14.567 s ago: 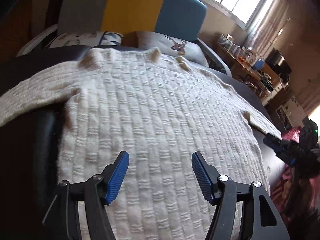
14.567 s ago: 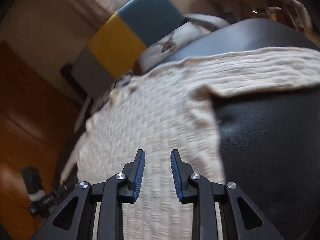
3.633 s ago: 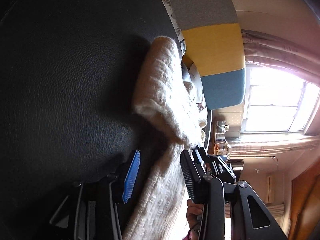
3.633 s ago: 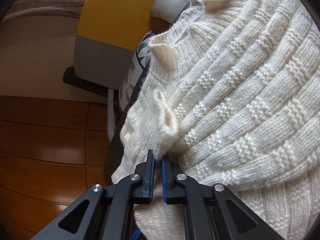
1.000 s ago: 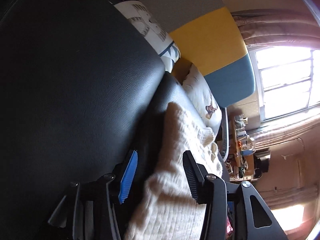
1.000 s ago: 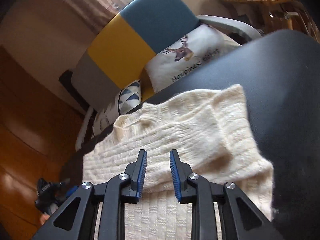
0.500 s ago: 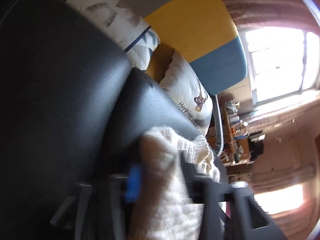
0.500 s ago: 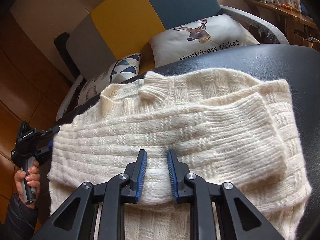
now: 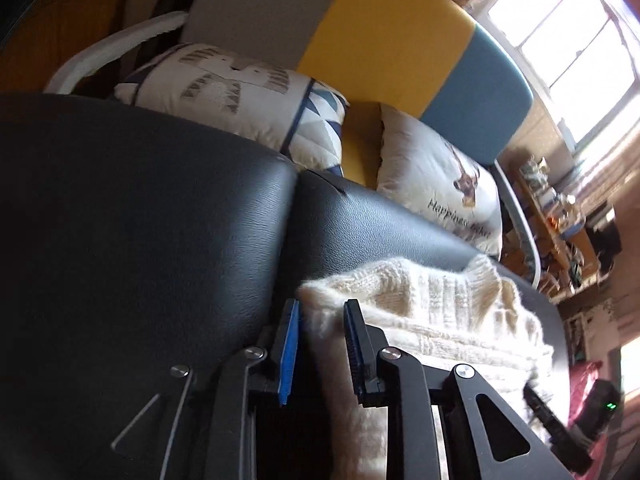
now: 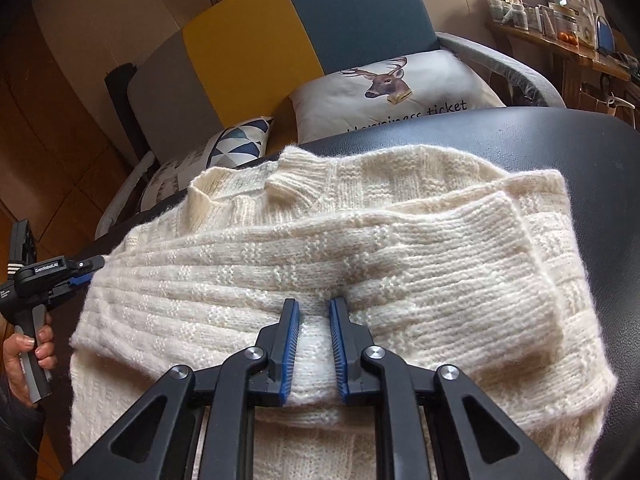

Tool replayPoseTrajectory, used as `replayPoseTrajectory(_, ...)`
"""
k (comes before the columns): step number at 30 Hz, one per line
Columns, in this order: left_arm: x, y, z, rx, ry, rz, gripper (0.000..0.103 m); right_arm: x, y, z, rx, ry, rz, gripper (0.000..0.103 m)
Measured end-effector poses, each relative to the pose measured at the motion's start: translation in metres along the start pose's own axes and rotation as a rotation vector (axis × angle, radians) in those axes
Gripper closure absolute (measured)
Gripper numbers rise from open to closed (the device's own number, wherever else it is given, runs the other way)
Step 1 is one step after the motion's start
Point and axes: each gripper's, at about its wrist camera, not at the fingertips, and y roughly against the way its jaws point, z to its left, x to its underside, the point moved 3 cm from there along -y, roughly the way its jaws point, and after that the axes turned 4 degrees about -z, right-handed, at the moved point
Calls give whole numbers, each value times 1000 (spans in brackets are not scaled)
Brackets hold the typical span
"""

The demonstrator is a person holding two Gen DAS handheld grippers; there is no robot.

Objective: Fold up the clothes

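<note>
One cream, chunky-knit sweater (image 10: 360,248) lies partly folded on a black leather cushion (image 9: 140,220), its ribbed collar on the far side from the right gripper (image 10: 314,312) and one sleeve laid across the body just ahead of those jaws. The right gripper's two black fingers with blue ribbed pads (image 10: 294,344) stand narrowly apart and are closing, with a raised ridge of the knit between them; the pads press against that ridge on both sides.

The left gripper (image 9: 320,312), seen from its own camera, straddles the sweater's near corner at the cushion's seam. Its jaws are opening: the knit sits between the two pads (image 9: 290,344), the right one touching wool, while I cannot tell whether the left one touches it. A hand (image 10: 28,360) holds this gripper's handle at the far left of the right wrist view.

Beyond both sets of jaws stand one armchair with a grey, yellow and teal back (image 10: 260,40) and two pillows: a white deer-print one (image 10: 396,88) and a blue-triangle-patterned one (image 10: 236,140).
</note>
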Motion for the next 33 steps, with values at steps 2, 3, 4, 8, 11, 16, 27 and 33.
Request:
replayPoseTrajectory(2,10,21,-2,87,22,-5,79,-2,1,1,-3,-6,7,86)
replayPoseTrajectory(3,18,29,-7,121,12,1,79,-4,2,2,-5,-16,12,85)
replayPoseTrajectory(4,27,38,-12,154,3,7,79,-5,4,3,-10,-29,13,83)
replayPoseTrajectory(8,62,53,-38,269,-43,72,78,-8,15,11,-8,-35,-11,82)
replayPoseTrajectory(11,76,38,-52,241,-81,98,78,-8,19,13,10,-29,-14,82)
replayPoseTrajectory(16,100,19,-24,149,-7,115,91,4,25,-6,65,-43,-7,82)
replayPoseTrajectory(27,106,27,-10,125,61,96,99,10,22,-14,36,-29,-18,83)
replayPoseTrajectory(33,114,73,-17,139,53,50,76,9,82,-40,8,-114,-73,81)
